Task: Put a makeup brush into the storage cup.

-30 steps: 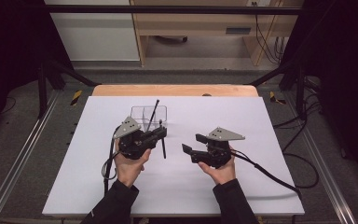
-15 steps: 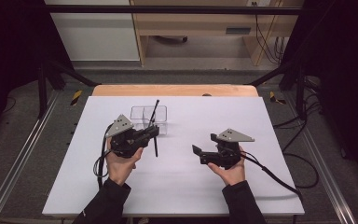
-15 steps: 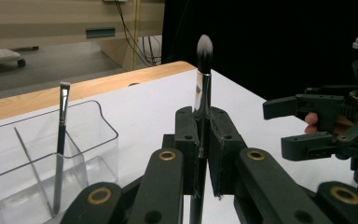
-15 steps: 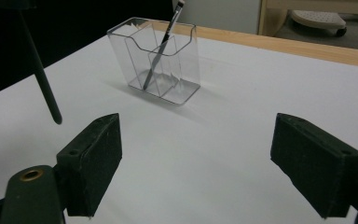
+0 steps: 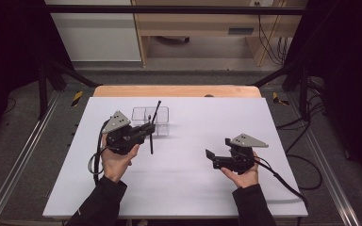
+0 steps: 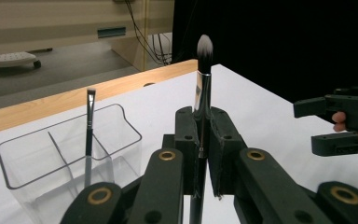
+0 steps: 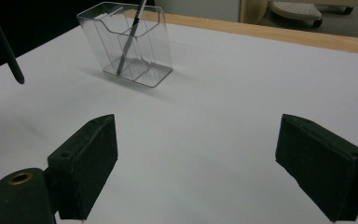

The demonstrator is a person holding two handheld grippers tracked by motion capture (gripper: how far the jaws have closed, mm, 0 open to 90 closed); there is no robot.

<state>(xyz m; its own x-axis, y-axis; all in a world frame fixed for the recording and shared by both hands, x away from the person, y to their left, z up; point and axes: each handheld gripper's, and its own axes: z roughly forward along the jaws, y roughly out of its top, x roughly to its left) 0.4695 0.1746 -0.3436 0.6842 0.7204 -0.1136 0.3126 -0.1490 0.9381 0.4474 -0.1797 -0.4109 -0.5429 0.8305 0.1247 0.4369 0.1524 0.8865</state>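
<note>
Gripping an unmarked makeup brush (image 6: pixel 204 70), left gripper (image 6: pixel 200 140) clamped

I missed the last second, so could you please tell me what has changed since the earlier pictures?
The right gripper has drawn away to the right, its jaws just opening, with nothing between them. The left gripper has shifted slightly left, away from the right one, still clamped on the makeup brush. The clear organizer and the thin brush in it stayed put.

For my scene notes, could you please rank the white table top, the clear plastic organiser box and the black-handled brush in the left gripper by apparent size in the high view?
1. White table top.
2. Clear plastic organiser box.
3. Black-handled makeup brush: as long as the box is wide, far thinner.
</note>
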